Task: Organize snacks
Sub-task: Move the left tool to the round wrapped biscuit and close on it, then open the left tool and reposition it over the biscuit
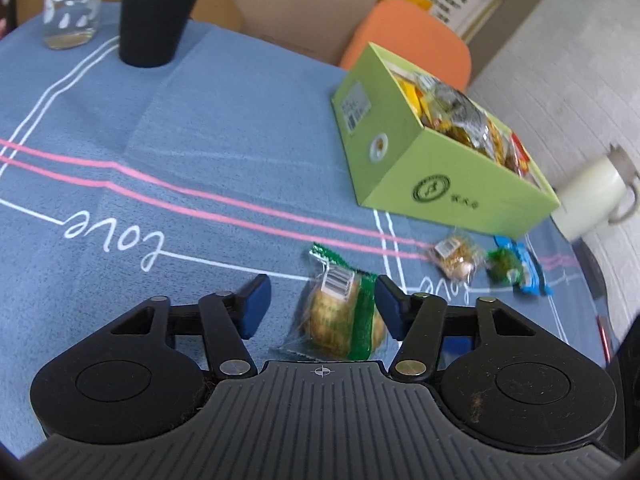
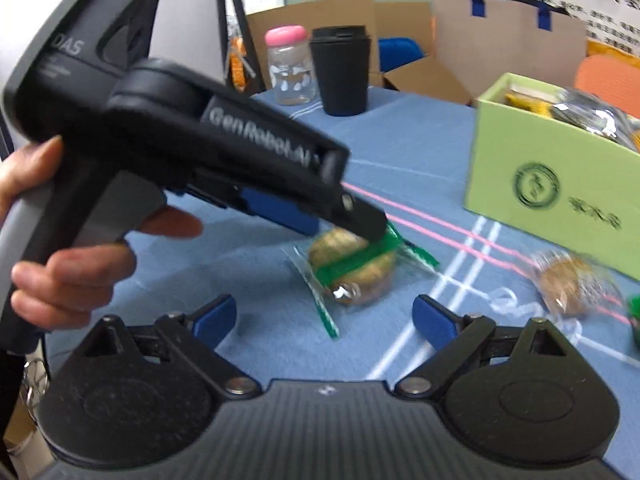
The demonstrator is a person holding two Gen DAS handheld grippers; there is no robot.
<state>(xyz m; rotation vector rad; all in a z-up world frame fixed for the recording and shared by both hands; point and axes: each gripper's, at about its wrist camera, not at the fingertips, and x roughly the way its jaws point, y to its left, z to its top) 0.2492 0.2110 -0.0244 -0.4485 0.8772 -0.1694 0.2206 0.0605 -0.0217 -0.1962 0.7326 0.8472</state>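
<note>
The blue tablecloth (image 1: 224, 128), marked with white and pink lines and the word "love", covers the table and carries everything noted here. The green box (image 1: 404, 152) is taken as the reference; it stands open-topped near the cloth's far right edge in the left wrist view and is packed with wrapped snacks (image 1: 460, 116). Well to the left of the box, at the far side of the cloth, stands a black cup (image 1: 156, 12), with a clear glass jar (image 1: 72, 8) just beyond it, further from the box; the right wrist view shows a pink lid on that jar. Behind the box are an orange seat (image 1: 416, 40) and cardboard cartons (image 1: 296, 4). Past the box's right end, off the cloth, is a white mug (image 1: 592, 196), blurred. The left gripper (image 1: 320, 304) is held by a person's hand (image 2: 72, 264) and sits in front of the box, on its near side; its blue pads stand apart on either side of the green-banded pastry packet (image 1: 344, 320), the right one at the wrapper's edge, and no firm clamp is visible, so it reads as released. That packet lies flat on the cloth, well short of the box. The right gripper (image 2: 324, 320) is spread wide and empty, also on the near side of the box. Just in front of the box lie a small clear-wrapped pastry (image 1: 456, 258) and, beside it, a green and blue packet (image 1: 516, 268).
</note>
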